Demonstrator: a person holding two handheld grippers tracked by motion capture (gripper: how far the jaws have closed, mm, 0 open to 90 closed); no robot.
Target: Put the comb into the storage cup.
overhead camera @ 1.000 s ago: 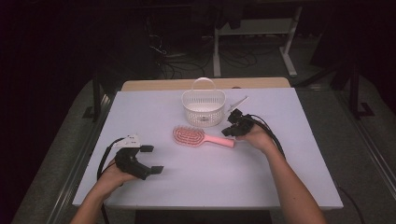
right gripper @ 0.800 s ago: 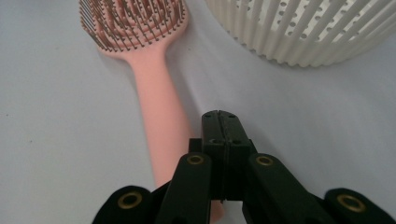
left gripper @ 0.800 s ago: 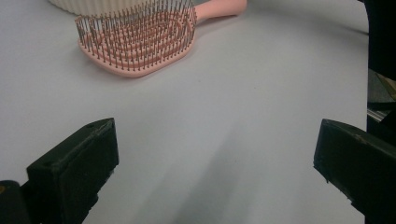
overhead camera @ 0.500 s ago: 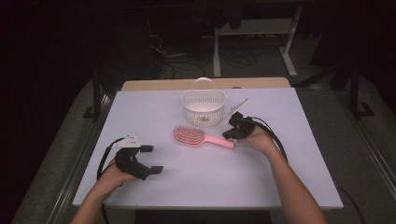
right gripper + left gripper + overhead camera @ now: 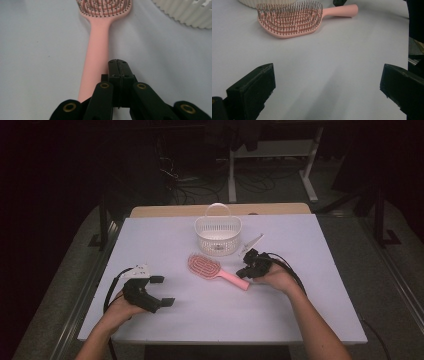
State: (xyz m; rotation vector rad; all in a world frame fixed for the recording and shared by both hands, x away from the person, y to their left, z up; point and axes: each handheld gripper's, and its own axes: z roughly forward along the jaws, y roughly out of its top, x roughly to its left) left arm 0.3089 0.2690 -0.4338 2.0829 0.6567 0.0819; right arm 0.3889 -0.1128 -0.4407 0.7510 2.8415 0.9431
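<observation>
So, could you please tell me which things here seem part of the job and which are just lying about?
Likely in play:
- pink hairbrush
- right tool, shut beside the brush handle
- white basket

Idle:
- left tool, open over bare table
- small pale item by the basket

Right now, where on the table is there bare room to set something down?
Bare: between the left gripper and the hairbrush, and along the table's far-left side. Crowded: basket, hairbrush and right gripper cluster mid-table.
</observation>
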